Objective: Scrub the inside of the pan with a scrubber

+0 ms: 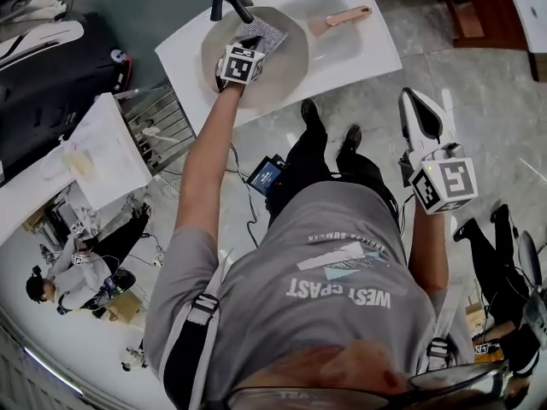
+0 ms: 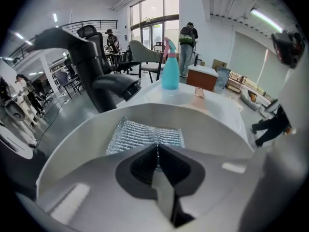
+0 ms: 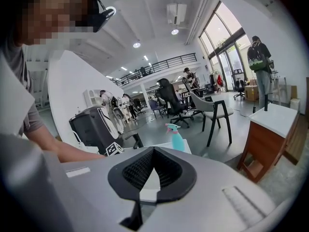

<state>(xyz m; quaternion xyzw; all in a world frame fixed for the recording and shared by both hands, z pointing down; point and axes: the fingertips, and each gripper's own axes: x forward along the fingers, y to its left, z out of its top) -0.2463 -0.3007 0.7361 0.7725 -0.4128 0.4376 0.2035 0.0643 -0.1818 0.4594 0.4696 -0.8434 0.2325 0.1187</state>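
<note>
- The left gripper point(image 2: 157, 148) has its jaws pressed together on the near edge of the scrubber point(image 2: 145, 135). The silvery mesh spreads out flat just ahead of the tips.
- Jaws and scrubber are inside the pan point(image 2: 212, 129). Its grey wall curves round ahead of the jaws and to both sides, and the mesh lies toward the far slope.
- The pan's black handle point(image 2: 113, 87) rises ahead of these jaws and to their left.
- The pan sits on a white bench point(image 2: 217, 105). Beyond the far rim a blue spray bottle point(image 2: 170, 67) stands almost straight ahead of the jaws. A brush point(image 2: 199, 92) with a copper-coloured handle lies just right of the bottle.
- The right gripper point(image 3: 153, 151) has its jaws closed tip to tip, with nothing between them.
- In the head view it hangs off the bench, over the floor, well apart from the pan.
- From the right jaws, the left gripper's marker cube shows ahead and to the left, and the bottle stands further ahead, just right of centre.
</note>
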